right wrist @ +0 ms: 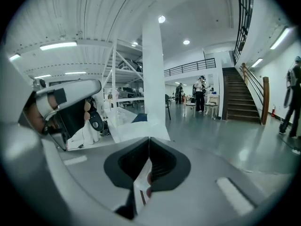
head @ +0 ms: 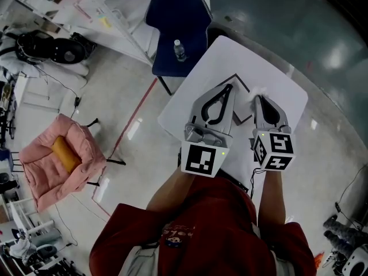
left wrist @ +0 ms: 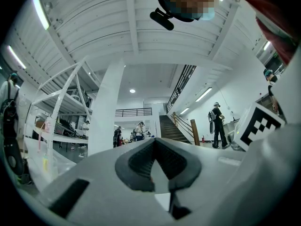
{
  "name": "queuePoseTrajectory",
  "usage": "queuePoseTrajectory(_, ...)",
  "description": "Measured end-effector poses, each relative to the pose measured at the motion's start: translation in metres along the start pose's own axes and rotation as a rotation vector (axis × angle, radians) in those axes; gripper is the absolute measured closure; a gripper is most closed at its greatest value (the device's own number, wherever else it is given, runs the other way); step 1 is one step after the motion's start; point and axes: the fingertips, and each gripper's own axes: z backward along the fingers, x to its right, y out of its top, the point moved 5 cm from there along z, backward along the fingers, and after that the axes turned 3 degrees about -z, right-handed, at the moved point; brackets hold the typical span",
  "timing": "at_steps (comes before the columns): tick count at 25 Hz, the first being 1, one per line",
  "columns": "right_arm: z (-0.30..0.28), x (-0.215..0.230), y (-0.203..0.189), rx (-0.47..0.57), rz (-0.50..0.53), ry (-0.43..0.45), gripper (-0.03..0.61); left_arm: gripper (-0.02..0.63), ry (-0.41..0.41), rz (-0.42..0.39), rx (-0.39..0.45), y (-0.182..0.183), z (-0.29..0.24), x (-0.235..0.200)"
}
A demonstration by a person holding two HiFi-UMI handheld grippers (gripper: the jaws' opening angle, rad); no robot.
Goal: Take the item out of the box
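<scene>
Both grippers are held over a white table (head: pixel 284 99) marked with a black tape outline (head: pixel 241 83). My left gripper (head: pixel 230 87) has its tips touching, and in the left gripper view its jaws (left wrist: pixel 154 141) meet with nothing between them. My right gripper (head: pixel 257 98) is also shut. A small white item (head: pixel 260 90) shows at its tip. In the right gripper view a thin white piece with dark red marks (right wrist: pixel 142 188) sits between that gripper's (right wrist: pixel 149 139) pads. No box can be made out in any view.
A dark blue chair (head: pixel 175 16) with a water bottle (head: pixel 179 50) on its seat stands beyond the table's far corner. A pink chair with an orange cushion (head: pixel 63 154) is at the left. Both gripper views look out into a hall with a staircase (right wrist: pixel 241 98) and distant people.
</scene>
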Motion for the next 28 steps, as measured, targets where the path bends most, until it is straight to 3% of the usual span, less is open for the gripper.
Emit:
queuePoseTrajectory(3, 0.011, -0.005, 0.009, 0.053, 0.009, -0.003, 0.574, 0.612, 0.012, 0.017, 0.02, 0.002, 0.005, 0.001)
queuePoseTrajectory(6, 0.025, -0.015, 0.017, 0.118, 0.019, -0.021, 0.574, 0.612, -0.022, -0.051, -0.023, 0.001, 0.016, 0.002)
queuePoseTrajectory(11, 0.038, -0.029, 0.023, 0.236, 0.037, -0.059, 0.574, 0.612, 0.017, 0.028, 0.029, -0.002, 0.031, -0.006)
queuePoseTrajectory(17, 0.055, -0.033, 0.033, 0.356, 0.037, -0.098, 0.574, 0.612, 0.014, 0.017, 0.034, 0.0, 0.036, -0.007)
queuePoseTrajectory(24, 0.076, -0.044, 0.035, 0.486, 0.047, -0.143, 0.574, 0.612, -0.067, -0.102, -0.015, -0.003, 0.047, -0.001)
queuePoseTrajectory(28, 0.084, -0.047, 0.036, 0.556, 0.061, -0.157, 0.574, 0.612, -0.056, -0.044, 0.021, 0.001, 0.046, 0.003)
